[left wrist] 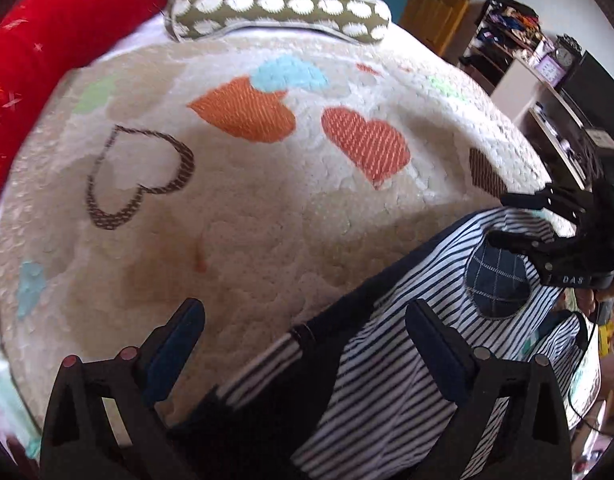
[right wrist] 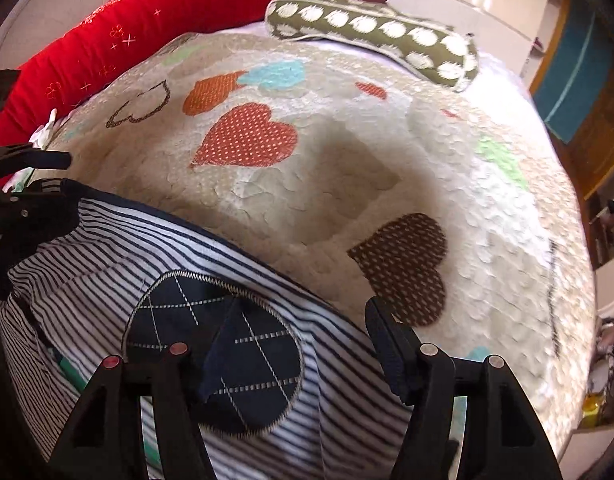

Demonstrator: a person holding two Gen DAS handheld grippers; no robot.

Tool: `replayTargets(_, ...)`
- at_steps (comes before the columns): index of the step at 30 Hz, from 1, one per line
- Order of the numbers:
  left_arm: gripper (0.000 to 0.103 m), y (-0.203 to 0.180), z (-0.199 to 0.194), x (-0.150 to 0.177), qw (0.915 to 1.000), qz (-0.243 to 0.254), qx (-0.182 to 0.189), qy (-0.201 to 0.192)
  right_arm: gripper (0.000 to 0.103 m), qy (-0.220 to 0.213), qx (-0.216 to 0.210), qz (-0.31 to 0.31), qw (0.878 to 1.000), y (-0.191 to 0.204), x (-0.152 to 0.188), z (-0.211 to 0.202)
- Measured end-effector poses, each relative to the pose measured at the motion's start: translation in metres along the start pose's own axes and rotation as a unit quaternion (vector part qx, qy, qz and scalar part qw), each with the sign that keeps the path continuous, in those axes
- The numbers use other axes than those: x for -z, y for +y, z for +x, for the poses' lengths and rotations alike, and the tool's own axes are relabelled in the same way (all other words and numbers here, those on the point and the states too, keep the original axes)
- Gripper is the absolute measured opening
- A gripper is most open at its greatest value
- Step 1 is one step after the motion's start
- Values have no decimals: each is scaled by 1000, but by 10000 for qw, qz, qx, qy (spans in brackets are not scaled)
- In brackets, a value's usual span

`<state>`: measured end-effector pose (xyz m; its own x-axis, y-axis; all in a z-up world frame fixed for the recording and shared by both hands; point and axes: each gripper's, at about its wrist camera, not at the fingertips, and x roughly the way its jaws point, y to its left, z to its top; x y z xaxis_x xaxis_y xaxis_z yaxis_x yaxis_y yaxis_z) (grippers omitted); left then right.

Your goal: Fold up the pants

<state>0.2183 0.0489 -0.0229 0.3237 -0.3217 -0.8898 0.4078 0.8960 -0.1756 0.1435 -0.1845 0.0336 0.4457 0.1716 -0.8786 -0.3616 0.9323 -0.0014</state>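
Note:
The striped navy-and-white pants (left wrist: pixel 387 360) with a round dark blue patch (left wrist: pixel 499 280) lie at the near edge of the bed. My left gripper (left wrist: pixel 303 332) is open, its jaws wide apart over the pants' dark waistband (left wrist: pixel 307 336). My right gripper (right wrist: pixel 299 336) is open too, straddling the pants (right wrist: pixel 155 248) above the patch (right wrist: pixel 211 364). The right gripper also shows in the left wrist view (left wrist: pixel 519 220), open at the pants' far edge. The left gripper shows at the left edge of the right wrist view (right wrist: pixel 47 172).
The bed carries a cream quilt (left wrist: pixel 235 220) with coloured hearts. A red bolster (left wrist: pixel 47 48) and an olive dotted pillow (left wrist: pixel 275 8) lie at the far side. Shelves and furniture (left wrist: pixel 547 80) stand to the right of the bed.

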Motion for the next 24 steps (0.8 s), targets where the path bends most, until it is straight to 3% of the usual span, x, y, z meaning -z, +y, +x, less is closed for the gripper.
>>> replayTargets(3, 100, -2, 19, 4, 9994, 140, 44, 329, 70, 197, -142, -22, 9997, -3, -2, 20)
replayTargets(5, 90, -6, 21, 8, 9990, 259, -84, 342, 65, 129, -232, 57, 9996, -5, -1, 20)
replayTargets(6, 63, -9, 19, 9, 9990, 287, -164, 316, 44, 100, -347, 124, 9993, -6, 1, 18)
replayTargets(7, 30, -12, 14, 11, 9990, 294, -238, 227, 14, 71, -462, 185, 9987, -6, 2, 18)
replayTargets(8, 17, -14, 10, 12, 9993, 256, -168, 207, 6, 64, -611, 270, 9977, -6, 3, 18)
replayTargets(9, 4, -15, 7, 12, 9996, 197, -53, 213, 6, 73, -752, 370, 9965, -6, 4, 17)
replayTargets(12, 4, -25, -10, 17, 9995, 148, -281, 9, 5, -40, -646, 532, 9965, -2, 8, 7)
replayTargets(18, 4, -43, -69, 42, 9982, 31, -360, -484, 5, -490, -419, 673, 9956, 10, 22, -49)
replayTargets(24, 5, -69, -125, 104, 9949, -41, -327, -955, 5, -741, -213, 404, 9962, 52, 67, -105)
